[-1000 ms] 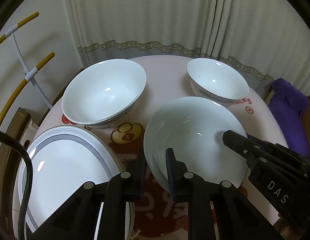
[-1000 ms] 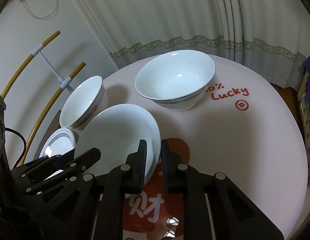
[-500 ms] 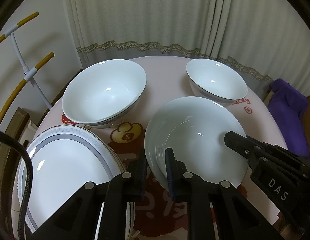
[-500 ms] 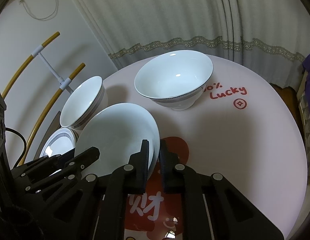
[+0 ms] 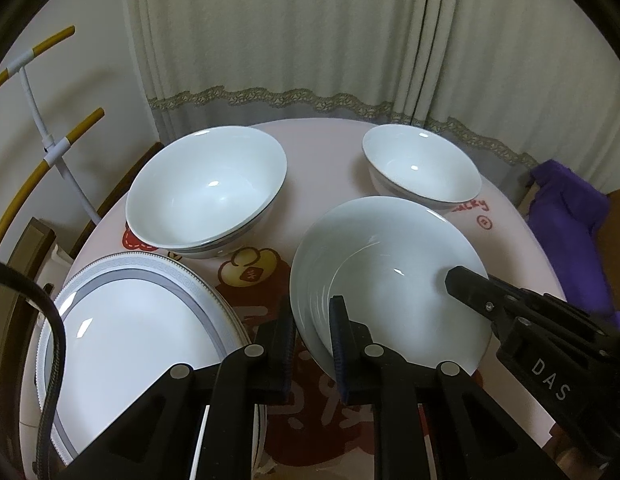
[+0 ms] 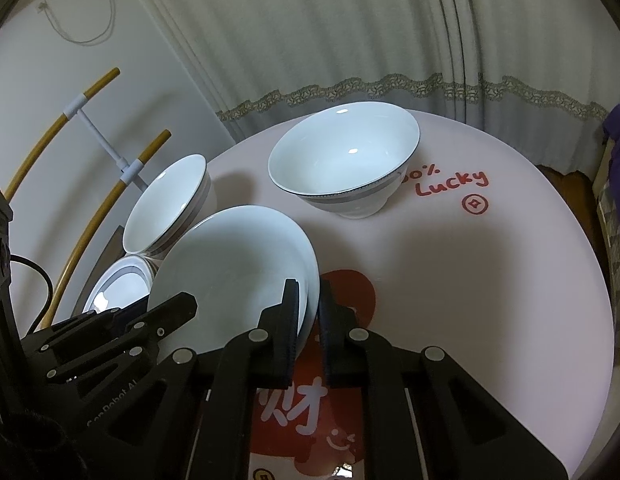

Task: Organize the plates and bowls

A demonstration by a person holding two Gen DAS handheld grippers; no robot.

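Both grippers have pinched shut since the earlier frame: left gripper (image 5: 312, 340) and right gripper (image 6: 308, 320) clamp opposite rims of the deep plate (image 5: 390, 280), centre table. Next, I judge, lift level toward the banded plate (image 5: 142, 340) at 8 o'clock (bowls crowd 11 and 1).

Both grippers pinch the rim of the plain white deep plate (image 5: 390, 280) from opposite sides. The left gripper (image 5: 312, 332) is clamped on its near-left edge, the right gripper (image 6: 308, 316) on its right edge, both angled downward.
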